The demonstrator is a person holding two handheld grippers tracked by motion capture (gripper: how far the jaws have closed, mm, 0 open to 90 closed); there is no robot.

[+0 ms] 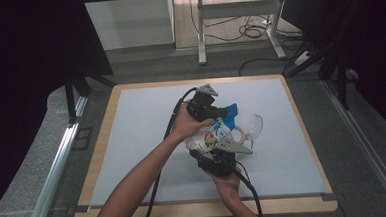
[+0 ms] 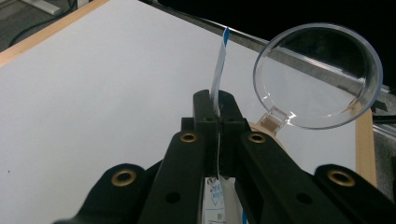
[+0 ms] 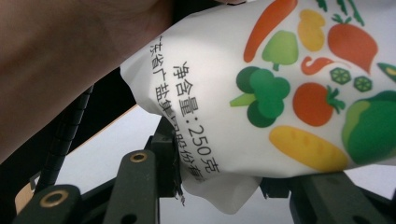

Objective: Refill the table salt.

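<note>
A white pouch [image 1: 217, 132] printed with vegetables and topped in blue hangs above the mat between both grippers. My left gripper [image 1: 220, 112] is shut on its thin blue-and-white top edge [image 2: 218, 70], jaws pressed together [image 2: 218, 112]. My right gripper [image 1: 210, 150] grips the pouch from below; the pouch's lower part [image 3: 280, 84] bulges between its jaws [image 3: 219, 186]. Just right of the pouch stands a clear round flip lid [image 1: 254, 123] [image 2: 317, 74], hinged to a tan rim [image 2: 266, 126] that the gripper mostly hides.
A pale grey mat [image 1: 147, 141] covers a wooden-edged board [image 1: 102, 143]. Both forearms come in from the bottom, cables trailing. Metal rails [image 1: 58, 160] run along both sides, and a desk frame with cables [image 1: 237, 26] stands beyond the far edge.
</note>
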